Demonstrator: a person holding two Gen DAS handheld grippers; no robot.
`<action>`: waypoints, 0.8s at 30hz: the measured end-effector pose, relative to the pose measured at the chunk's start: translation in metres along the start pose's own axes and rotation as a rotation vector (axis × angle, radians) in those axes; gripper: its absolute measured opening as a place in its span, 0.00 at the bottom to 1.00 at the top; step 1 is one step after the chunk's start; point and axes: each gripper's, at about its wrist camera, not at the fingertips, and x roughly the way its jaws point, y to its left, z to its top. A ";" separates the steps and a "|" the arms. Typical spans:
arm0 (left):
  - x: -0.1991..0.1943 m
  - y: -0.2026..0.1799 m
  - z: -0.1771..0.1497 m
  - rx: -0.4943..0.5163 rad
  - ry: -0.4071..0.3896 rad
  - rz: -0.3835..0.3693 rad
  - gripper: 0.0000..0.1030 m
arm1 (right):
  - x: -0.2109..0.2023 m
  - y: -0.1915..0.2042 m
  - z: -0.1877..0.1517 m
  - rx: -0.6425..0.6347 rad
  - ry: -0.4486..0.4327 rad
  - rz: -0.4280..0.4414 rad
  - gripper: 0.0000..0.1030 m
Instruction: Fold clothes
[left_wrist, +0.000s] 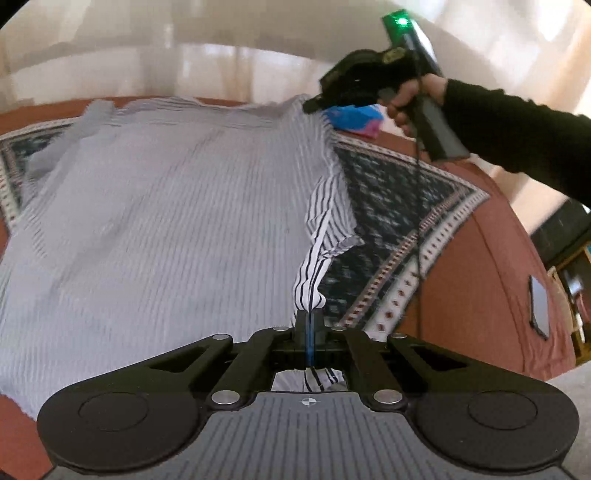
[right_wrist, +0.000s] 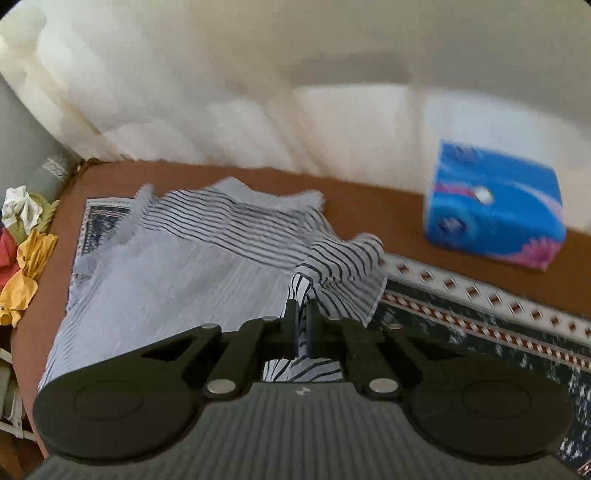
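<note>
Both claws clamped on the white thin-fabric shirt with fine dark stripes: left gripper pinching a bunched hem edge at the near right side, right gripper closed on a fold of the same edge nearer the collar. Shirt spread mostly flat across the patterned mat, right edge lifted and slack between the two grips

Possible trouble from here:
- Slipping out of either pinch, given only a thin bunch of cloth between the pads; likely cause a quick or uneven pull
- Dragging the whole shirt sideways instead of folding it, if lifted too low with much of the cloth resting on the mat
- A crooked or twisted fold, should one grip travel ahead of the other
- Brushing the blue plastic-wrapped tissue pack with pink flower print, lying just beyond the shirt's far right corner
- Snagging on the black cable hanging from the right handle

Underneath: a dark blue woven mat with white and red diamond border, laid over a rust-brown covered surface. Pale curtains behind. Crumpled yellow, red and white clothes heaped off the left edge. Black sleeve on the arm holding the right gripper
</note>
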 end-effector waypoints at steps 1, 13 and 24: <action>-0.002 0.010 0.000 -0.014 -0.007 0.004 0.00 | 0.001 0.008 0.003 -0.006 -0.005 -0.002 0.04; -0.001 0.124 0.004 -0.141 0.045 -0.005 0.00 | 0.068 0.073 0.019 -0.034 0.058 -0.100 0.04; 0.024 0.143 -0.002 -0.113 0.137 -0.046 0.00 | 0.111 0.085 0.015 -0.039 0.135 -0.167 0.04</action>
